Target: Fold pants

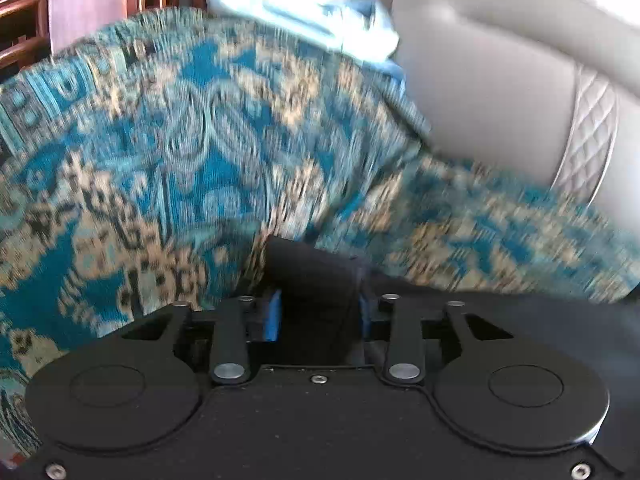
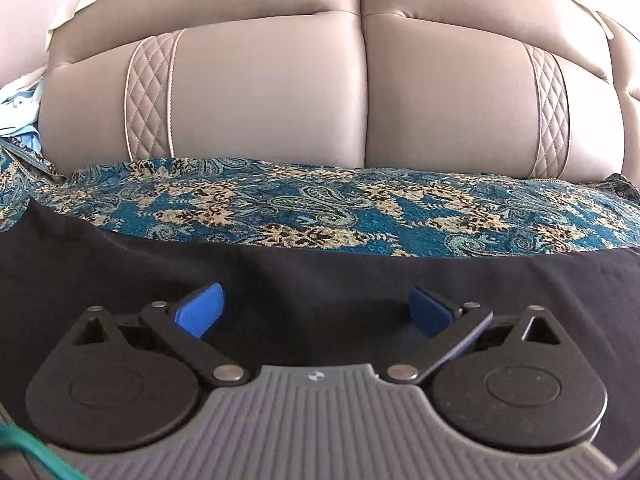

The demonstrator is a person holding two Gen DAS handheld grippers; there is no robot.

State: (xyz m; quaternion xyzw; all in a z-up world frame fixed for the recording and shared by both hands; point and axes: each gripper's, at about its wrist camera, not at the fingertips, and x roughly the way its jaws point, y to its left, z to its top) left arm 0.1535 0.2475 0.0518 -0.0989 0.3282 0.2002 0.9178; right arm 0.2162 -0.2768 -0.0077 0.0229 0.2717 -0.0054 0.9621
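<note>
The pants point(image 2: 280, 280) are dark navy, almost black, spread on a sofa seat covered by a teal and beige paisley throw point(image 2: 320, 208). In the left wrist view my left gripper point(image 1: 320, 314) is shut on a bunched fold of the pants point(image 1: 316, 276), which rises between its blue pads point(image 1: 273, 316). The left view is blurred by motion. In the right wrist view my right gripper point(image 2: 316, 312) is open, its blue fingertips point(image 2: 200, 312) spread wide just above the flat pants cloth, holding nothing.
The beige leather sofa back point(image 2: 360, 100) with quilted strips stands right behind the throw. A pile of light blue and white cloth point(image 1: 304, 12) lies on the sofa at the far left end. Wooden furniture point(image 1: 24, 20) stands beyond the sofa arm.
</note>
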